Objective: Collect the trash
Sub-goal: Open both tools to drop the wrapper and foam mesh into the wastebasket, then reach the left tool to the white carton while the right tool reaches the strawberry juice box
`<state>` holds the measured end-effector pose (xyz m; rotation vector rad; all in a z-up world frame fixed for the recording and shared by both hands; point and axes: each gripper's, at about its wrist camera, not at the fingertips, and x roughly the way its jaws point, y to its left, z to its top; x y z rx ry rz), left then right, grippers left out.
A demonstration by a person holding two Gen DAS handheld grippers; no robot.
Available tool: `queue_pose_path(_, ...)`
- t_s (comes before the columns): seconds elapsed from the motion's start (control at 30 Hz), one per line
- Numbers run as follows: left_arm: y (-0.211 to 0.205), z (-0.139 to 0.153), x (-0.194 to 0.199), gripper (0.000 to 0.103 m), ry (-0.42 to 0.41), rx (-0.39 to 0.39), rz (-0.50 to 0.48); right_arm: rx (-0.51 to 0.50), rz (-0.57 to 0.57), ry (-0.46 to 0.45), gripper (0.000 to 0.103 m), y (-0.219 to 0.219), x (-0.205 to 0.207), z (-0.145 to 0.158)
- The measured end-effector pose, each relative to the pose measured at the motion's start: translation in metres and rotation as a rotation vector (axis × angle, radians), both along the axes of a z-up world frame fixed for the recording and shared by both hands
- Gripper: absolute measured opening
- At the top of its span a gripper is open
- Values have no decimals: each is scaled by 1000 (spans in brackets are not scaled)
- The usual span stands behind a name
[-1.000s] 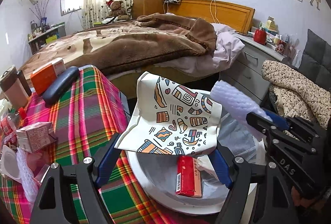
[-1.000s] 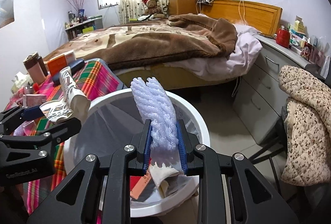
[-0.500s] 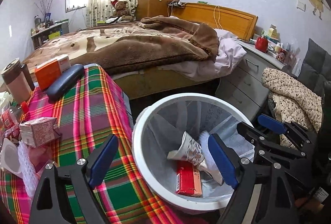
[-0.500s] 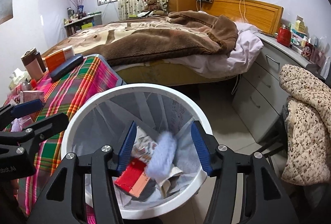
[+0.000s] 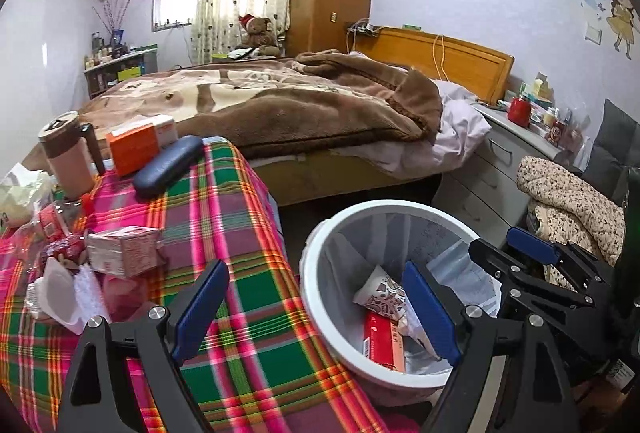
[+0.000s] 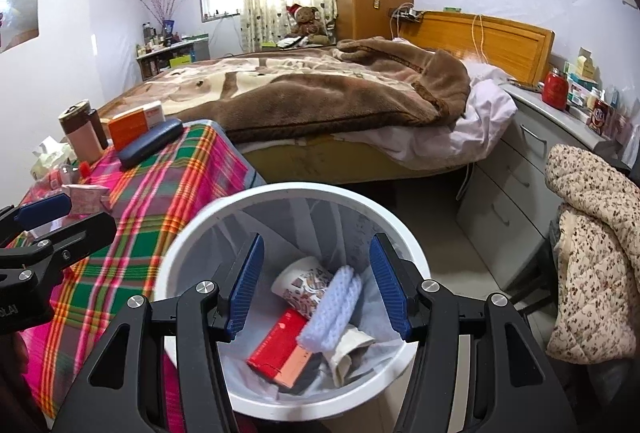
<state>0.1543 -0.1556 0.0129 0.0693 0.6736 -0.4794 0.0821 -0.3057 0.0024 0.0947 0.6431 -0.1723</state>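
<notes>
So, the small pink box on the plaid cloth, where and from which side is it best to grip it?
Probably grip the pink box across its two long side faces, coming from above with the open left gripper. It lies flat and its top is free. Clutter crowds its left end, while the plaid cloth to its right is bare, so approach slightly from the right.

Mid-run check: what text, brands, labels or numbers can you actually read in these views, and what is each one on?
"OLAI": end of a word cut by the picture's edge, on the body of the left tool, whose jaws have just been opening, holding nothing.
Red box in the bin: print too small to read.
Paper cup: pattern only, no legible words.
Orange box: label blurred.
Pink box: print blurred.
</notes>
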Motion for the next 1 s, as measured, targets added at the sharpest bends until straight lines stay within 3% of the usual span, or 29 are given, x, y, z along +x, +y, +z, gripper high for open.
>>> queue_pose_path(0.5, 79, 14, 1, 89, -38, -12, 159, 41, 119, -36, 64, 49, 16, 9)
queue_pose_path(1.0, 184, 6, 27, 89, -10, -4, 369, 49, 257, -8, 69, 104, 47, 7)
